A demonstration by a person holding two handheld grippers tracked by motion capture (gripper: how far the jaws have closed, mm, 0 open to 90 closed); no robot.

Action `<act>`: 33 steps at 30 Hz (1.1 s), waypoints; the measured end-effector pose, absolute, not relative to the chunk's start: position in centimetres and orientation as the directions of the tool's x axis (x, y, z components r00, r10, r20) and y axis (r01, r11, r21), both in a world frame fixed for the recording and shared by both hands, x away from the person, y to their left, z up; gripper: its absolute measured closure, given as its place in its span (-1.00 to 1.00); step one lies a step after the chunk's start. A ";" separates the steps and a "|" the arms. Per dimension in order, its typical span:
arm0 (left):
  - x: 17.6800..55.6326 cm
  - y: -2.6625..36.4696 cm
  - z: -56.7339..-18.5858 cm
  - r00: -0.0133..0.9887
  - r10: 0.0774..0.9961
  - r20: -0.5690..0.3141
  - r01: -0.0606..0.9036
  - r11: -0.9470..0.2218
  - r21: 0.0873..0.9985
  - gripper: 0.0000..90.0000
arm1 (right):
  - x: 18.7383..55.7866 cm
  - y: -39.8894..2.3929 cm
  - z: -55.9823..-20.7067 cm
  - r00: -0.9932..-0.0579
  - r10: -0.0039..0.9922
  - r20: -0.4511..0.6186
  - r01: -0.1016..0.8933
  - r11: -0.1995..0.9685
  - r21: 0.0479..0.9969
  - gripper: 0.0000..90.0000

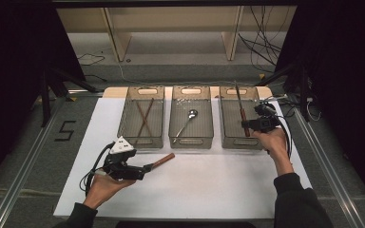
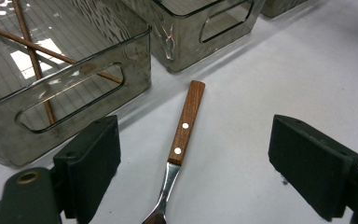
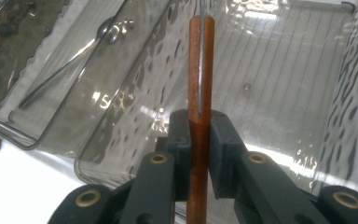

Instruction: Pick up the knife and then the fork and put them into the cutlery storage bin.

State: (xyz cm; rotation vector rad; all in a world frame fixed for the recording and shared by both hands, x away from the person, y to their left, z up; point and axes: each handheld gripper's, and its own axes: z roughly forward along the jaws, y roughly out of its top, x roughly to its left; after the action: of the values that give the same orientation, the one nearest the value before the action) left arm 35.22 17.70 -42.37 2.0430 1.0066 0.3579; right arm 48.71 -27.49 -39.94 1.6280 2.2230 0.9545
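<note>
Wood-handled and upright, the knife (image 3: 200, 70) sits clamped between the black pads of my right hand-held gripper (image 3: 199, 135), its thin blade edge pointing away toward the top of the right gripper view. In the high view that knife (image 1: 241, 111) hangs over the right bin (image 1: 225, 130) at the right of the frame, with my right hand-held gripper (image 1: 248, 124) gripping its brown handle above the bin's near end.

My left hand-held gripper (image 1: 147, 167) sits low and left of centre in the high view, jaws spread wide apart and holding nothing. Between them, in the left gripper view, a second wood-handled utensil (image 2: 182, 130) lies flat on the white bench (image 2: 270, 74), its 2 rivets showing, its metal neck running toward the bottom edge; neither pad touches it.

Of the 3 smoky clear bins, the left bin (image 1: 123, 118) holds 2 crossed chopsticks (image 1: 144, 118), and the middle bin (image 1: 208, 133) holds a spoon (image 1: 187, 121).
</note>
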 end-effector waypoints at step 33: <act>35.6 17.5 -42.6 0.636 0.766 -0.090 0.552 -0.370 0.747 -0.64 | 45.1 -26.1 -38.3 -0.465 0.864 0.194 0.659 0.191 0.728 -0.22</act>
State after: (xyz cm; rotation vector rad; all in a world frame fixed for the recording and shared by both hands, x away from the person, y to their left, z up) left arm 35.57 17.51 -42.65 2.0753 1.0266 0.3490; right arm 45.06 -26.06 -38.33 1.4537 2.2091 1.1394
